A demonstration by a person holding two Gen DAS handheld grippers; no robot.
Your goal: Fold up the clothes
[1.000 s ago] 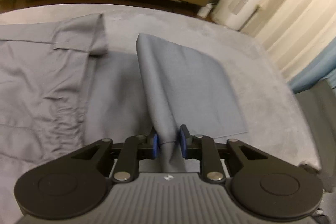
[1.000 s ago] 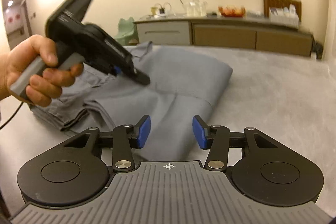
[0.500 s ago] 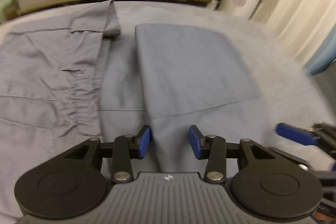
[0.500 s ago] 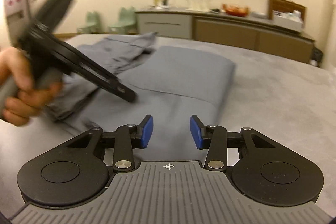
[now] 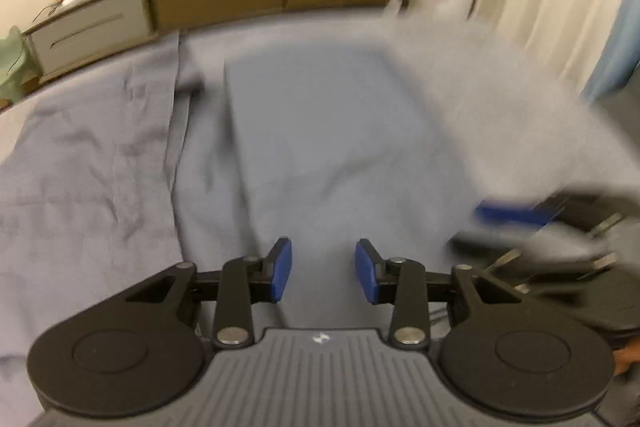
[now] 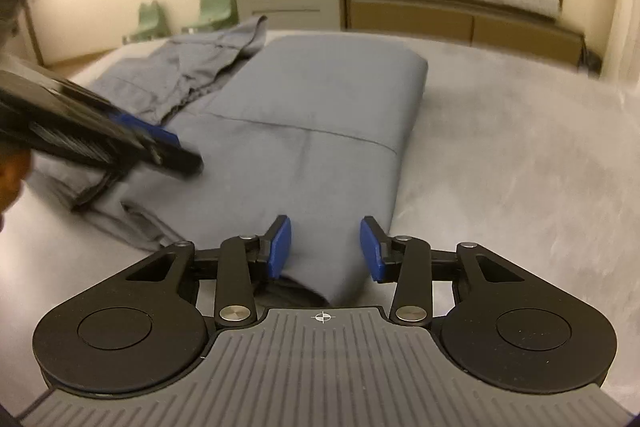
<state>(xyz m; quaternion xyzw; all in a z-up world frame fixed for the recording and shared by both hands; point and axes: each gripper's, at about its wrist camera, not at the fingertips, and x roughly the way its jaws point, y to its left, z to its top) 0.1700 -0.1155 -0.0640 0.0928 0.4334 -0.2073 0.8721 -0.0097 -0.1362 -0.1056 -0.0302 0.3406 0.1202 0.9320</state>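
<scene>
— What's lying where, starting from the left of the picture?

— In the left wrist view the rumpled grey garment (image 5: 92,163) spreads over the left half of the frame, wrinkled and gathered, on the grey suede-like table top (image 5: 500,99). Just right of it, at centre, a flat folded panel of the same grey cloth (image 5: 320,123) lies smooth with a clean far edge.

— And the tools?

— The left gripper (image 5: 323,269), low at centre, has its blue pads apart with nothing between them, hovering over the near end of the panel. At the right edge of that frame the other tool is only a blur. In its own view the right gripper (image 6: 325,247) also stands apart, its pads either side of the panel's near right corner, empty.

— How would that cloth handle?

— Light, thin and limp, I'd judge; it drapes and creases easily, and it could slip from a shallow pinch. Hems and corners look the safest hold, both layers pinched together. Whether more folds are wanted, I can't say from here.
</scene>
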